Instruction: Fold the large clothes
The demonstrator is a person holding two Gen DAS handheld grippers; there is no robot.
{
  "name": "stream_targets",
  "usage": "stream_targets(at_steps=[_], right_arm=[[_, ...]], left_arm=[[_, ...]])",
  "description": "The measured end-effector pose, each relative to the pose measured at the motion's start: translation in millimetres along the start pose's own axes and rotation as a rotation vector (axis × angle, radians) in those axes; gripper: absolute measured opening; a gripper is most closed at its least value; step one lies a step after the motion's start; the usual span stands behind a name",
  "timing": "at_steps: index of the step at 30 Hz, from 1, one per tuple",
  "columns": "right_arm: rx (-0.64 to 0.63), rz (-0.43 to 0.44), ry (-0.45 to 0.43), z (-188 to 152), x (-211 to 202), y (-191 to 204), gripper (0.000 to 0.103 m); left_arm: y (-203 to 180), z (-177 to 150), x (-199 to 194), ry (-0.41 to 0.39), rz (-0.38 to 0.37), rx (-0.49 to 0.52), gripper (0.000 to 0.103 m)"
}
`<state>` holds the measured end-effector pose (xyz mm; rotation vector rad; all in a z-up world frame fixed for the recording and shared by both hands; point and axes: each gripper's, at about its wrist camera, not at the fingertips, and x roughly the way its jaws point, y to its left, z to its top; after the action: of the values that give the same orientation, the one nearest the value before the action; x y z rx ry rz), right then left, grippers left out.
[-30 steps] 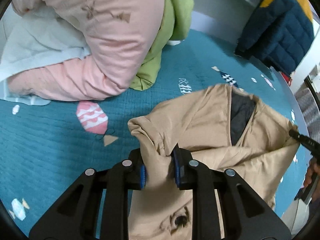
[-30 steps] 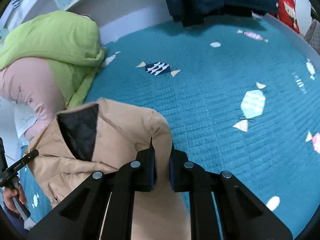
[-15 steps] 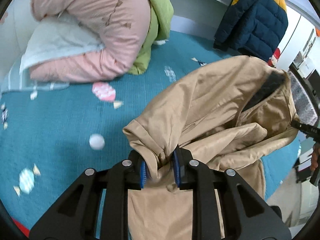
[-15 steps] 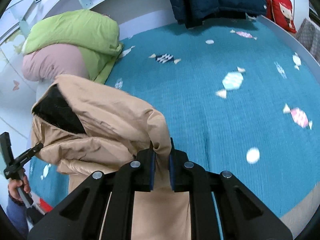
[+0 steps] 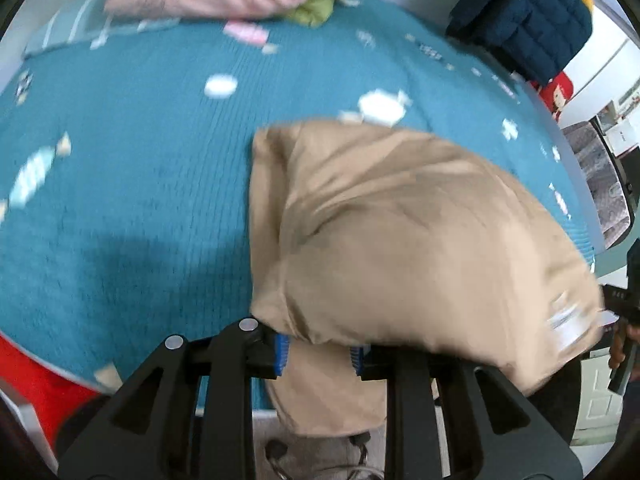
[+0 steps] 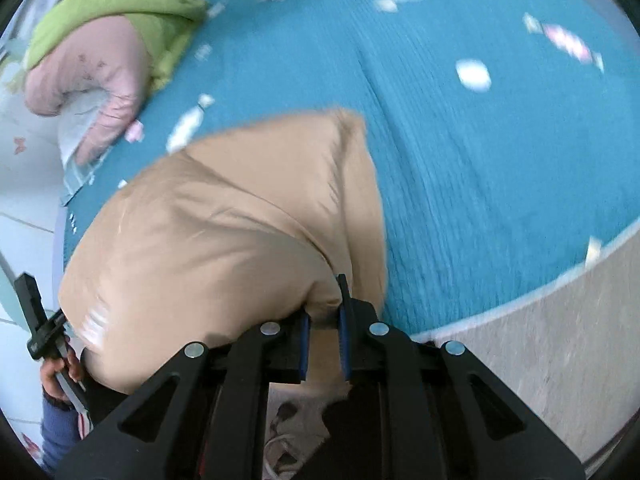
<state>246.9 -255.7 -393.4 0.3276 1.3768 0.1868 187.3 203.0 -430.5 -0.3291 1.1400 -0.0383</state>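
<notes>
A large tan jacket [image 5: 400, 240] hangs in the air above a teal bedspread [image 5: 140, 180], held up by both grippers. My left gripper [image 5: 320, 354] is shut on its fabric at the near edge. My right gripper [image 6: 324, 340] is shut on the tan jacket [image 6: 220, 248] at its other side. The jacket billows between them and hides its dark lining. Both views are blurred by motion. The other gripper shows at the edge of each view.
A pink and green pile of clothes [image 6: 104, 48] lies at the far left of the bed [image 6: 480, 140]. A navy and yellow puffer jacket [image 5: 532, 20] hangs at the far right. The bed's near edge and the floor [image 6: 560, 340] lie below the grippers.
Both grippers have lifted the jacket off the bed and pulled it back toward the near edge. The jacket has flipped so its dark lining no longer shows.
</notes>
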Motion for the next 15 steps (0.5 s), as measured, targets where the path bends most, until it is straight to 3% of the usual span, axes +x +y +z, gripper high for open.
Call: stream_targets(at_steps=[4,7,8,9,15], right_arm=[[0.029,-0.021,0.028,-18,14,-8,0.014],[0.005,-0.054,0.017,-23,9,-6,0.018],[0.001,-0.058,0.019,-24,5,-6,0.019],[-0.005,-0.059,0.015,-25,0,-6,0.02],[-0.063,-0.095,-0.032,-36,-30,-2,0.026]], left_arm=[[1,-25,7,0.036,0.024,0.011,0.033],[2,-36,1,0.04,0.03,0.013,0.049],[3,-40,-3,0.039,0.033,0.014,0.067],[4,-45,-11,0.03,0.051,0.014,0.075],[13,-48,-53,-0.033,0.083,-0.011,0.076]])
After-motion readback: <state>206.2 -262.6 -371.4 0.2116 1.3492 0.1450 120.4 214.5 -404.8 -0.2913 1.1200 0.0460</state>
